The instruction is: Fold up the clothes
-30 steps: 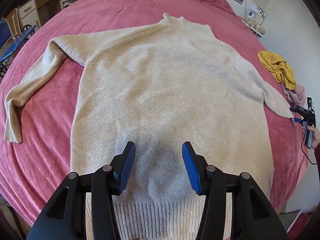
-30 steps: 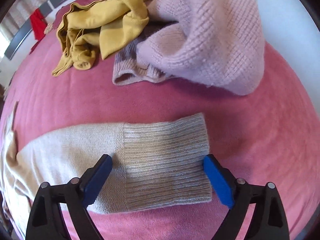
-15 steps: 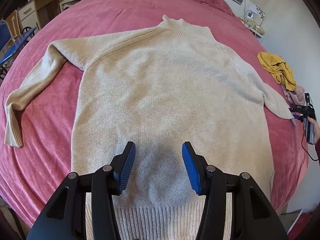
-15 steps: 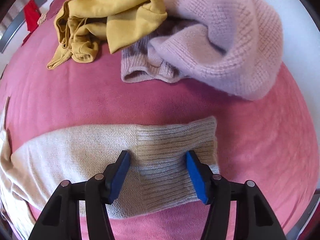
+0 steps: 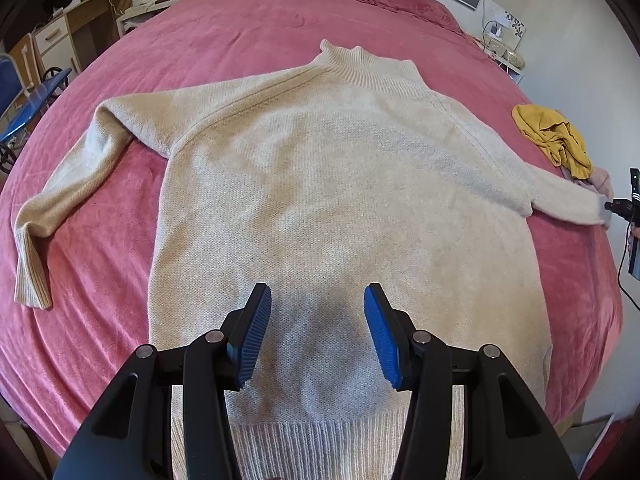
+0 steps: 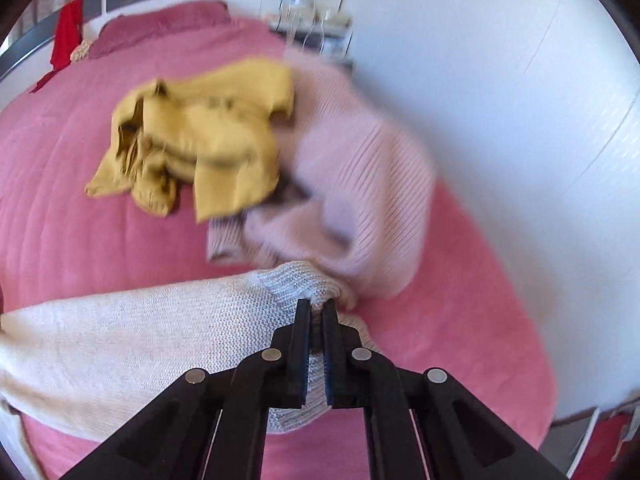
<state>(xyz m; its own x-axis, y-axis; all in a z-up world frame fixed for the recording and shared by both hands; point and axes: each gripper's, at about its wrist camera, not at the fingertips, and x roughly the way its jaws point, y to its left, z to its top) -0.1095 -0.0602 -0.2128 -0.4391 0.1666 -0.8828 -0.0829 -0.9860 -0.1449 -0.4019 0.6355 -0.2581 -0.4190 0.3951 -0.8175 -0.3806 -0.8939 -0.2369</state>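
Right wrist view: the right gripper [image 6: 316, 308] is clamped on the cream sweater's cuff [image 6: 296, 284], the sleeve running away leftward to the body spread flat on the bed [image 5: 248, 12]. The left gripper [image 5: 316, 312] hangs half-open, empty, over the hem.

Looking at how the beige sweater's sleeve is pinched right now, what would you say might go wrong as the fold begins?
1. The right hand-held gripper is shut on only a bunched bit of the sleeve cuff; the knit may slip free.
2. The pink knit lies right against that cuff and could get dragged along.
3. The left hand-held gripper hovers open above the beige sweater, not pinning it, so the body may shift on the bedspread.
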